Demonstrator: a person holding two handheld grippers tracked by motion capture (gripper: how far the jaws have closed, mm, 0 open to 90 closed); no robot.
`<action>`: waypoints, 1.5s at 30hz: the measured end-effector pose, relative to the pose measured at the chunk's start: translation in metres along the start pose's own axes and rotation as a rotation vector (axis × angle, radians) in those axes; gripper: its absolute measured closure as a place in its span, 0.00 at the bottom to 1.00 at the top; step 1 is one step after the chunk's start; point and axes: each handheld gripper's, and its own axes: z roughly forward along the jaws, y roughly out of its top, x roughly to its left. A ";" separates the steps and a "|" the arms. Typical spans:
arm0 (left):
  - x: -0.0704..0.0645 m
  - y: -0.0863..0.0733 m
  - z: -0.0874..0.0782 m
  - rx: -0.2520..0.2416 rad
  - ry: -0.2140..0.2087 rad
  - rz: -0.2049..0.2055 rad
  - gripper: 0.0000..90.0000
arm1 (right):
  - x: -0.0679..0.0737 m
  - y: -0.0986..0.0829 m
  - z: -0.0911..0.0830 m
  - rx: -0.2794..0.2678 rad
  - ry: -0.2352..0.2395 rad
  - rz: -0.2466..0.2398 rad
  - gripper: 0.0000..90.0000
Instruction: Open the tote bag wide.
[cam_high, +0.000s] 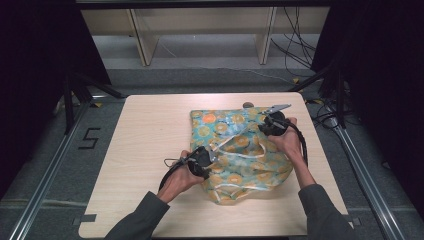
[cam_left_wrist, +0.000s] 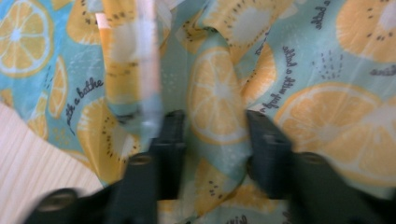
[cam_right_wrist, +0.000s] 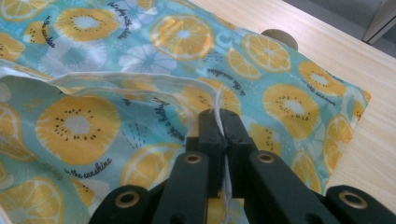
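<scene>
Fruit-print cloth bag (cam_high: 240, 150), teal with orange and lemon slices and white-edged handles, lies crumpled on the right half of the pale wooden worktop (cam_high: 150, 150), and we work it from both sides. Our right claw (cam_right_wrist: 219, 122) is clenched on the white hem of the bag, while our left claw (cam_left_wrist: 215, 135) stands spread with a fold of the fabric between its jaws. To do this well, we judge, we should close the left on that fold alone, then draw both apart evenly.
</scene>
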 end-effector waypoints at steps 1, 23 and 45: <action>0.001 -0.001 0.000 -0.015 -0.001 0.010 0.92 | -0.001 -0.001 0.000 -0.001 0.002 0.001 0.98; 0.103 0.026 -0.051 -0.344 -0.100 -0.260 0.99 | 0.002 0.001 -0.088 -0.194 0.132 0.064 0.65; 0.095 0.009 -0.045 -0.320 -0.098 -0.248 0.83 | 0.033 0.030 -0.043 -0.133 0.010 -0.099 1.00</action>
